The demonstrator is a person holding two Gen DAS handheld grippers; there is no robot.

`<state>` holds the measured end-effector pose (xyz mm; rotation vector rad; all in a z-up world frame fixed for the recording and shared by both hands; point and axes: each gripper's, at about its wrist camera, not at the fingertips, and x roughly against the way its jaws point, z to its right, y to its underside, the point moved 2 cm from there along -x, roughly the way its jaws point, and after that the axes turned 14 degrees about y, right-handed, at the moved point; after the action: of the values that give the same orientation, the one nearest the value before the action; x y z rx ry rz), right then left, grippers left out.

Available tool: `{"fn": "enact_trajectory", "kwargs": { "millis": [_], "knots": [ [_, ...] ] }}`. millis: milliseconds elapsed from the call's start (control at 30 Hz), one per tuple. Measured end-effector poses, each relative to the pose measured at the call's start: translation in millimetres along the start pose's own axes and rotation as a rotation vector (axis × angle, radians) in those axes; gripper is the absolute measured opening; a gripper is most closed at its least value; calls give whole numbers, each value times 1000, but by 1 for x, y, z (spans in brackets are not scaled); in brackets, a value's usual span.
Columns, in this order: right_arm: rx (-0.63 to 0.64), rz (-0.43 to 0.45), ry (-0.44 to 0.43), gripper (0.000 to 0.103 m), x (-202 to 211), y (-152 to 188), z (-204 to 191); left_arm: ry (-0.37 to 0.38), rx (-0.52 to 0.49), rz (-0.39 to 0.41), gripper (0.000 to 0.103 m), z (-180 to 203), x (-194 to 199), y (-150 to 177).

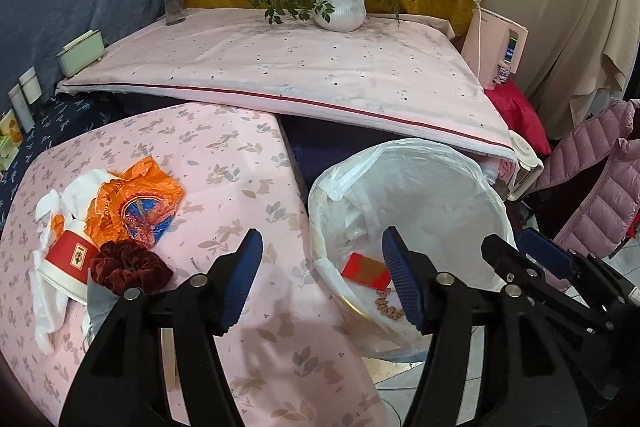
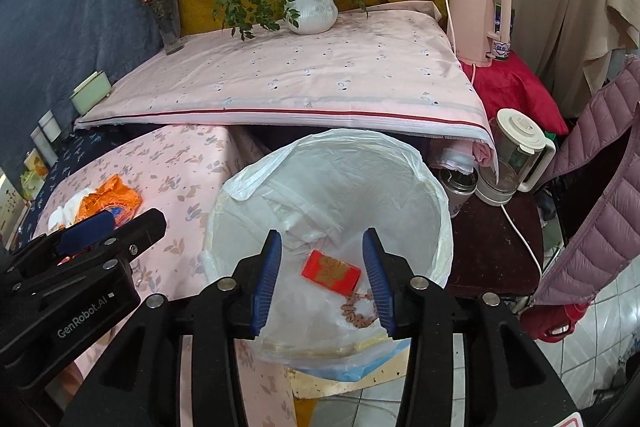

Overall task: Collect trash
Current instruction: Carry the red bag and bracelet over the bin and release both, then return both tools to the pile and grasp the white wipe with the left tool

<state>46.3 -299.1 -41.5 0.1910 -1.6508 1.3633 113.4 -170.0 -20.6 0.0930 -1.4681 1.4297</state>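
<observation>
Left gripper (image 1: 322,281) black, ribbed blue pads; right gripper (image 2: 326,279) same colours. Between right jaws: white bin liner (image 2: 416,163), red packet (image 2: 332,273) with gold print, pinkish-brown bead bracelet (image 2: 360,309). Left of left jaws: orange plastic bag (image 1: 136,199) with blue-red round print, red-and-white paper cup (image 1: 70,259), dark maroon velvet scrunchie (image 1: 128,267), white tissue (image 1: 52,203). Under them pink tablecloth (image 1: 240,155), grey-beige leaf and rabbit pattern. Beyond jaws: pale pink sheet (image 1: 300,67), small dots, red stripe edge; white ribbed plant pot (image 1: 340,7)

"genrobot.ai" in white on the left gripper (image 2: 105,227) body
</observation>
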Motion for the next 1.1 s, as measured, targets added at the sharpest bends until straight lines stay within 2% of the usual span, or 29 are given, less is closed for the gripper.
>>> {"fn": "enact_trajectory", "kwargs": {
  "millis": [533,700,967,1100],
  "knots": [
    [93,23,-53,50,35,16,-53,-95,91,23,59,-56,43,26],
    [122,20,-81,50,43,22,-74,-138,145,23,66,-84,57,39],
    [168,10,-130,50,54,34,-110,-207,226,21,67,-131,78,61],
    [195,3,-153,51,59,41,-127,-242,261,22,73,-155,89,71]
  ]
}}
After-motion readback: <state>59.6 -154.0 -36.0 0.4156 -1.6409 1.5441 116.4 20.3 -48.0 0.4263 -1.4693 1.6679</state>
